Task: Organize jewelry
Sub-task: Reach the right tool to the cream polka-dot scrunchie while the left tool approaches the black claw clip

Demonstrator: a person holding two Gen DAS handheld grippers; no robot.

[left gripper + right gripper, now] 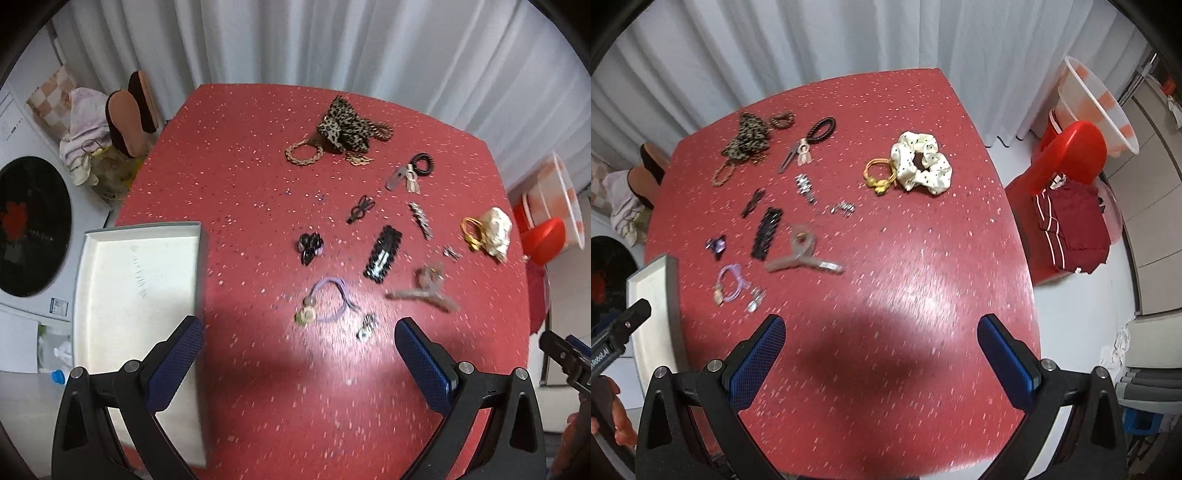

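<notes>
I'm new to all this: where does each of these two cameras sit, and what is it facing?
Left wrist: sits on the left tool, facing the white tray and hair accessories; its blue fingers show.
Right wrist: sits on the right tool, facing the red table; a hand shows.
Shared: the purple hair tie.

Spread tongs (298,350) above purple hair tie (328,301)

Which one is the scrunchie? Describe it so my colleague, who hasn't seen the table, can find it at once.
Start at the red speckled table and go to its right side, nearest the red plastic stool. There lies the cream polka-dot fabric scrunchie, touching a small orange-yellow hair tie. It is the only puffy, pale cloth ring; everything else is darker, smaller, or hard clips.
</notes>
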